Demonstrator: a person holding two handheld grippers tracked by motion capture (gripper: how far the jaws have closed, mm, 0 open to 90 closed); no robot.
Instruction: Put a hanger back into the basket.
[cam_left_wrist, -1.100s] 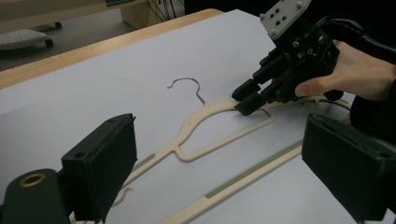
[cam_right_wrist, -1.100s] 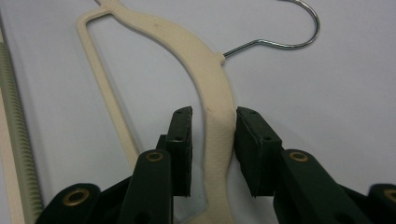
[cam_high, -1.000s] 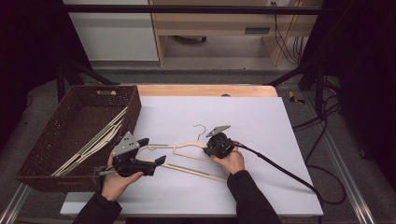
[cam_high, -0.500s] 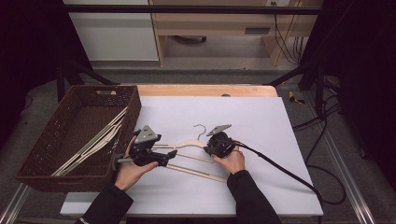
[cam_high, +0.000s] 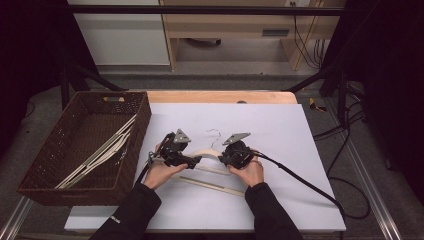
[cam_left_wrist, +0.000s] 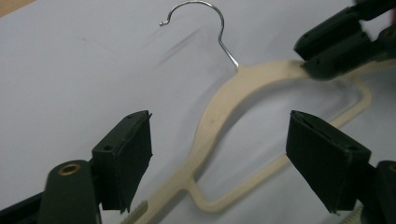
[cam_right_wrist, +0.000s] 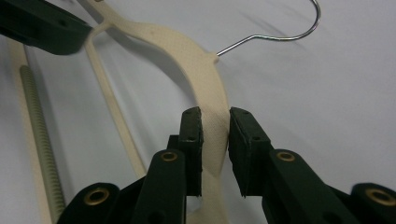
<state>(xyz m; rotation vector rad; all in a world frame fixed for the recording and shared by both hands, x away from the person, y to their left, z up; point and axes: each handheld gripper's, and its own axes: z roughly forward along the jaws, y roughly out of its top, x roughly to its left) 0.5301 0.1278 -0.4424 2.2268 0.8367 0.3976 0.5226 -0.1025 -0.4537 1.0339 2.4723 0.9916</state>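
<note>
A cream hanger (cam_high: 207, 154) with a wire hook (cam_high: 216, 135) lies flat on the white table top. My right gripper (cam_right_wrist: 215, 140) is shut on one arm of the hanger (cam_right_wrist: 187, 56), its pads pressing both sides. My left gripper (cam_left_wrist: 219, 158) is at the hanger's other arm (cam_left_wrist: 219, 107), which runs between the jaws without touching either pad. Those jaws have just been closing and still stand wide apart. In the high view the left gripper (cam_high: 194, 160) and right gripper (cam_high: 226, 156) face each other across the hanger.
A brown wicker basket (cam_high: 145, 120) at the table's left holds several more cream hangers (cam_high: 100, 152). A loose ribbed cream bar (cam_high: 212, 185) lies just in front of the hanger. The right gripper's cable (cam_high: 300, 180) trails off to the right.
My left hand has moved right from beside the basket to the hanger's left arm, and its jaws have narrowed a little. The right hand has stayed put on the hanger.
</note>
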